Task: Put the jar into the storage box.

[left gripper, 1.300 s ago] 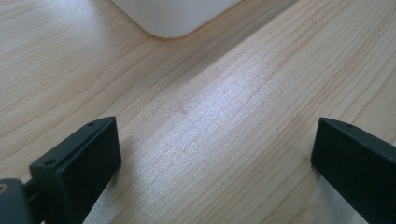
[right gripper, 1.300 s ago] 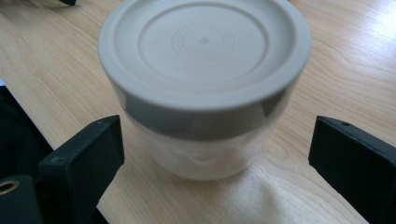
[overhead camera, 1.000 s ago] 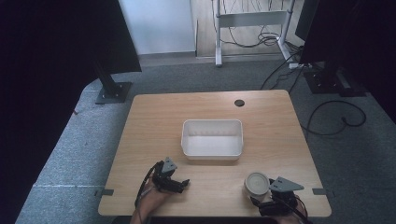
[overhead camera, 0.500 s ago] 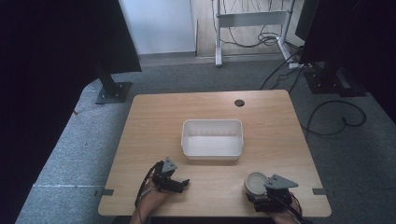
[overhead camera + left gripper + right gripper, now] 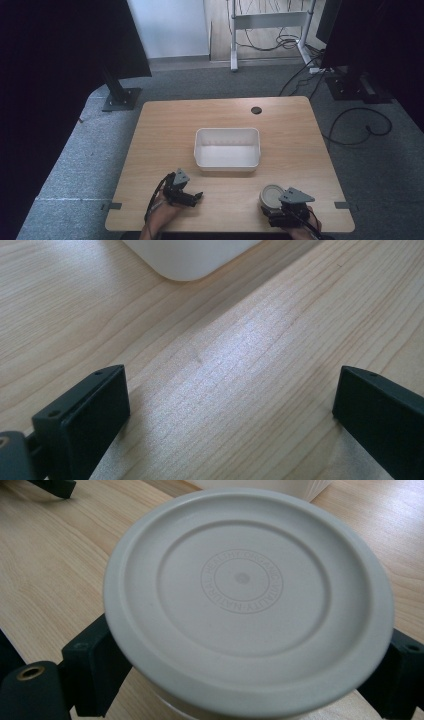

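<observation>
Right tool [image 5: 274, 202] is clamped around a round off-white plastic lidded tub [image 5: 247, 600]. Left tool [image 5: 196, 196] sits wide apart over bare light wooden surface [image 5: 165, 140], with a white rectangular plastic bin [image 5: 227, 148] just ahead.

Left claw [image 5: 194, 198] at lower left of the high view, jaws spread wide, nothing between. Right claw [image 5: 272, 200] at lower right, jaws flanking a round lidded tub [image 5: 248, 600], hand behind.

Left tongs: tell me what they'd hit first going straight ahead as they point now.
Probably the white bin: the open left tongs have bare table between their jaws, and the bin's corner sits ahead, slightly off-centre, so they might only graze it.
</observation>
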`<state>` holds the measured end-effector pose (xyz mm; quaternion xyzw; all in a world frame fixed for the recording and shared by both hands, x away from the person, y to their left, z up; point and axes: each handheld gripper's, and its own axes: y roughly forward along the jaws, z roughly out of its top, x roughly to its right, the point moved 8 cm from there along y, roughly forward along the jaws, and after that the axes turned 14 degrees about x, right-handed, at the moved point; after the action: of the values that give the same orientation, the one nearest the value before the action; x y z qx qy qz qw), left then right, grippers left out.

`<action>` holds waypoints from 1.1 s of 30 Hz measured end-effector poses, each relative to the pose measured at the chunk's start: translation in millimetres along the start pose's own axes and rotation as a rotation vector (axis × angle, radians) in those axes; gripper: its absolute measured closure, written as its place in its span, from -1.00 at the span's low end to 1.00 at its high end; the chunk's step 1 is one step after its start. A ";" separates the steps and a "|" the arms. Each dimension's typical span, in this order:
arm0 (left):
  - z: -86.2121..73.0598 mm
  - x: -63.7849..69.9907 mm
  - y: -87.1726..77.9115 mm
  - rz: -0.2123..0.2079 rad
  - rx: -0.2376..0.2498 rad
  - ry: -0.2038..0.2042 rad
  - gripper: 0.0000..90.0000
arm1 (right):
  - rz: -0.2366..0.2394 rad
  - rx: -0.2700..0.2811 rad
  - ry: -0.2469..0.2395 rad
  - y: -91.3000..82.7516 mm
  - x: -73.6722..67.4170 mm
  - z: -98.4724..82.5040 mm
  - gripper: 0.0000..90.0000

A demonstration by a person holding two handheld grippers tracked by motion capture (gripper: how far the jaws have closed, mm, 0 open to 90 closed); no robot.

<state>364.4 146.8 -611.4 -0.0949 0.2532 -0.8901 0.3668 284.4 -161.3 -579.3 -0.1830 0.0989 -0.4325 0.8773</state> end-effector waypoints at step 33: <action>0.0 -0.1 0.0 0.000 0.000 0.000 -0.96 | -0.008 0.003 0.005 33.4 -6.7 37.9 -0.79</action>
<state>364.4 146.9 -611.3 -0.0949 0.2533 -0.8901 0.3669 317.1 -128.4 -558.2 -0.1809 0.0995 -0.4365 0.8757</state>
